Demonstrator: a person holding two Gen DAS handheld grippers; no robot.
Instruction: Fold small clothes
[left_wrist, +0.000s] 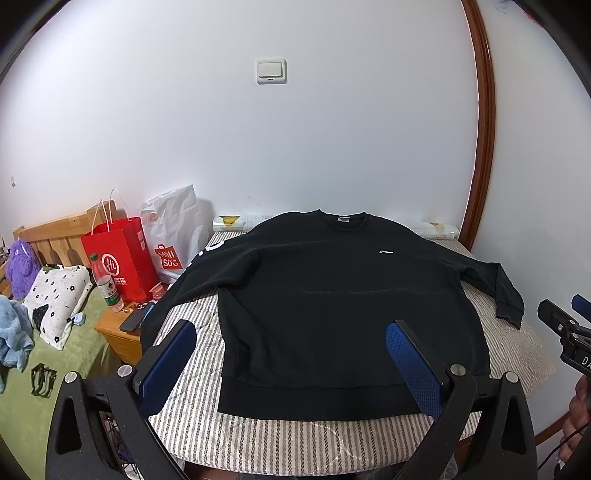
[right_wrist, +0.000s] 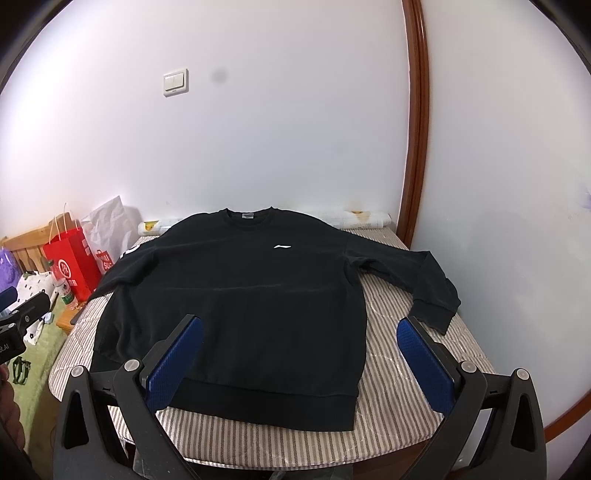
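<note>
At the far left of the left wrist view, a purple plush toy (left_wrist: 20, 262) sits against a wooden headboard (left_wrist: 55, 232), above a white pillow with black flowers (left_wrist: 55, 299) on a green bedspread (left_wrist: 22, 406). Next comes a clear plastic bottle with a green label (left_wrist: 107, 284), then a red paper bag (left_wrist: 120, 258) and a white Miniso bag (left_wrist: 175, 236), all standing at the wall. A dark phone (left_wrist: 135, 319) lies on a small wooden nightstand (left_wrist: 118, 336) in front of the bags.

The black sweatshirt (left_wrist: 332, 306) lies flat, front up, on a striped cushion (left_wrist: 258, 439). Its long axis runs from near to far: the hem band is nearest the cameras and the round collar points toward the white wall, just below a light switch (left_wrist: 271, 70). A small white logo (left_wrist: 386, 252) marks the chest. One sleeve runs off the left edge of the cushion toward the nightstand; the other reaches right, bends, and its cuff points back toward the near side.

The left gripper (left_wrist: 291, 369) hovers over the hem with its blue-padded fingers (left_wrist: 413, 369) spread wide, holding nothing. The right gripper (right_wrist: 299, 365) is likewise wide apart and empty above the hem's right part, its blue pads (right_wrist: 175, 362) clear of the cloth. Farthest right, a brown door frame (right_wrist: 417, 129) rises along the wall.
</note>
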